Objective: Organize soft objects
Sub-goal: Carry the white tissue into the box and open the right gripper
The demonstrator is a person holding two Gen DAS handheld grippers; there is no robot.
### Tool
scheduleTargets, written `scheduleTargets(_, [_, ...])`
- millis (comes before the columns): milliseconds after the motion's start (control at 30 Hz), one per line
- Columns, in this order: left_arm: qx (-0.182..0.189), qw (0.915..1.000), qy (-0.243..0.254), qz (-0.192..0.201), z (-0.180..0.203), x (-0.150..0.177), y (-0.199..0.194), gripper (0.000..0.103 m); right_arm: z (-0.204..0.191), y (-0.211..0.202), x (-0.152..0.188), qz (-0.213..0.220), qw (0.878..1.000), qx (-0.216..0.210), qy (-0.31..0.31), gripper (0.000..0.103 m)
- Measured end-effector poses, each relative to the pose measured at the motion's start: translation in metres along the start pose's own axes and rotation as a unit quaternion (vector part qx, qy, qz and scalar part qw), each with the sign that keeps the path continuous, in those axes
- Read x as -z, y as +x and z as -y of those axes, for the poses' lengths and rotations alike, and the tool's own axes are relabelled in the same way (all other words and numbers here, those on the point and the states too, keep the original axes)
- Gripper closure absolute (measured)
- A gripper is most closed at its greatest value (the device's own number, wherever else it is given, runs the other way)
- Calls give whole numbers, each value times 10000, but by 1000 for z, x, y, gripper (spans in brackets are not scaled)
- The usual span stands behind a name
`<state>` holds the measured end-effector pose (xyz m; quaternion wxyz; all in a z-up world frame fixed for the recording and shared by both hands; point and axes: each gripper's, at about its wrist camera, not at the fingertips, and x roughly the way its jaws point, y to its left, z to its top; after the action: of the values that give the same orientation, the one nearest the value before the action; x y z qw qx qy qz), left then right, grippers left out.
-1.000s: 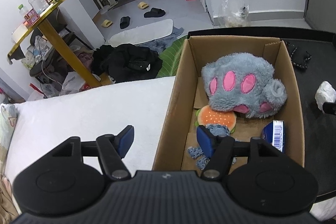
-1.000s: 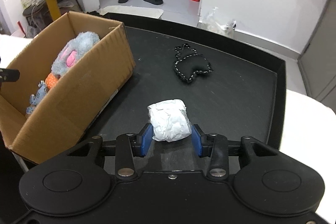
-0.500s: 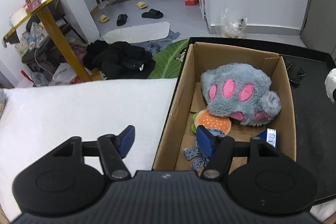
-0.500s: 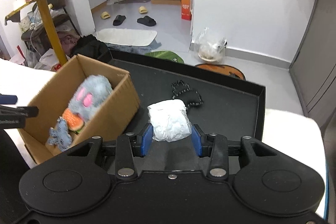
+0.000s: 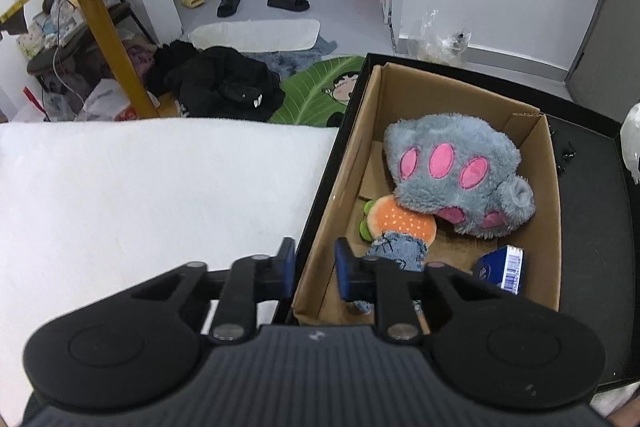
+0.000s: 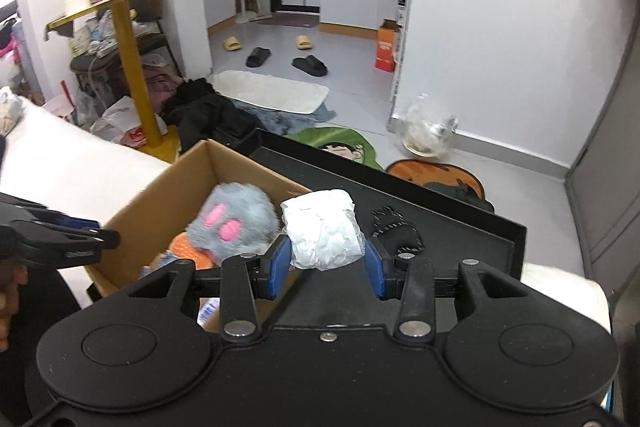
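Right wrist view: right gripper (image 6: 325,269) clamps the white bundle (image 6: 322,229) above the box (image 6: 160,203). Left gripper (image 5: 315,269), just closed, pinches the box wall. Light grip risks dropping short.

Bright even light, fisheye-warped edges

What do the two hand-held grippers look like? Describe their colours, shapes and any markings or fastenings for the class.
Both the left gripper and the right gripper are matte black plastic. Each has a wide body with two round raised discs, angular linkage arms with silver screw heads, and two fingers tipped with blue pads. The left body has a ribbed centre panel with a tiny pale logo. No cables or sleeves are visible.
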<state>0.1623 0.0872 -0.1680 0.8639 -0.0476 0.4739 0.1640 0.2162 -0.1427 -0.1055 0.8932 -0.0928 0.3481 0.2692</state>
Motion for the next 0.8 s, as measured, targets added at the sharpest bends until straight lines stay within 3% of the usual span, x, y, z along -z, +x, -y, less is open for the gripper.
scheduleTargets(633, [267, 9996, -116, 17, -10, 2, 4, 90, -73, 19, -5, -334, 9947, -665, -710, 62])
scheduleTargets(800, [311, 9994, -144, -14, -13, 1, 5, 90, -74, 25, 0, -411, 9950, -618, -661, 54])
